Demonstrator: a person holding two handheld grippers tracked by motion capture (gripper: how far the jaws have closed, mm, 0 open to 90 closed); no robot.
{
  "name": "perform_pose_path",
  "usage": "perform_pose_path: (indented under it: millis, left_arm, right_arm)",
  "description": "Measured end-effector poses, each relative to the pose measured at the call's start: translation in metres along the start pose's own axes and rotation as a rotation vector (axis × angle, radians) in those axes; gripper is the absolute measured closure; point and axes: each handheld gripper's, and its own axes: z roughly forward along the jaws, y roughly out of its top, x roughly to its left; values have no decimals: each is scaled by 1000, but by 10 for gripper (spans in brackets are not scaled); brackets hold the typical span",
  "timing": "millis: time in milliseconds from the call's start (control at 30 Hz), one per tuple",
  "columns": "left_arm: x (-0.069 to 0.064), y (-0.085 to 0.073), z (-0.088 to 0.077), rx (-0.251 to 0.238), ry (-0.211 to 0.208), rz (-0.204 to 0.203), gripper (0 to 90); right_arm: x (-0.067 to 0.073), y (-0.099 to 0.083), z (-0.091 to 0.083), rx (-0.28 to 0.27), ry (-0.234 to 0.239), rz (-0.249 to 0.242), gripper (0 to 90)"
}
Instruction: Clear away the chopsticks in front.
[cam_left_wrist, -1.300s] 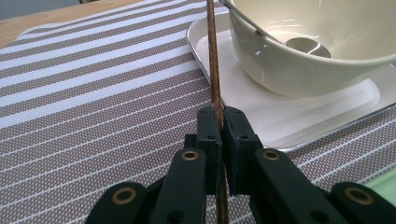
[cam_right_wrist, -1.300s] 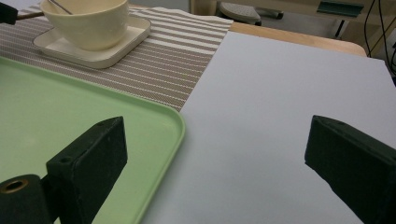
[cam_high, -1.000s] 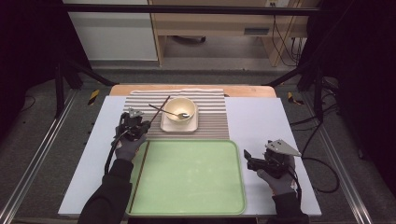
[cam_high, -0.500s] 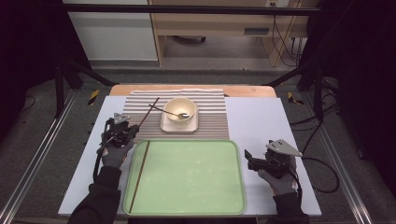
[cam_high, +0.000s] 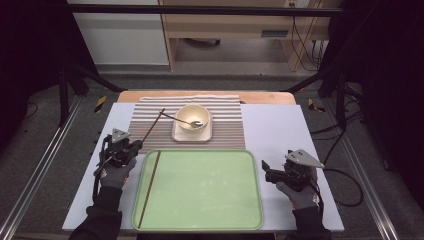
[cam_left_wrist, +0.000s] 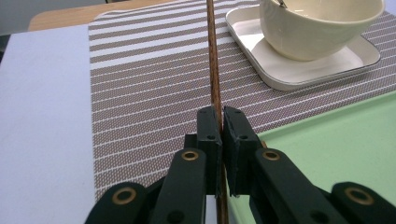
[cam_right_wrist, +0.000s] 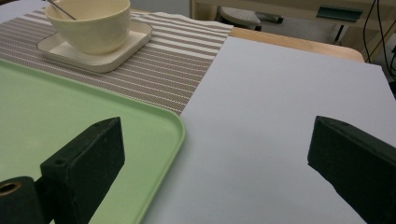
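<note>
On striped placemat (cam_high: 150, 117), left gripper (cam_left_wrist: 218, 122) pinches one chopstick (cam_left_wrist: 214, 60) (fingers tight).

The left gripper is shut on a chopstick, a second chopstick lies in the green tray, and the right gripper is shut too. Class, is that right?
Not quite: the right gripper is open, its jaws standing wide apart in the right gripper view. The rest holds: the left gripper is shut on a chopstick, and a second chopstick lies in the green tray.
</note>
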Motion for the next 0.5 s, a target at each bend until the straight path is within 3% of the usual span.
perform_pose_path:
  millis: [500]
  left_arm:
    - [-5, -19, -37, -36, -24, -2, 853]
  right_arm:
    - [-1, -1, 0, 8, -2, -6, 42]
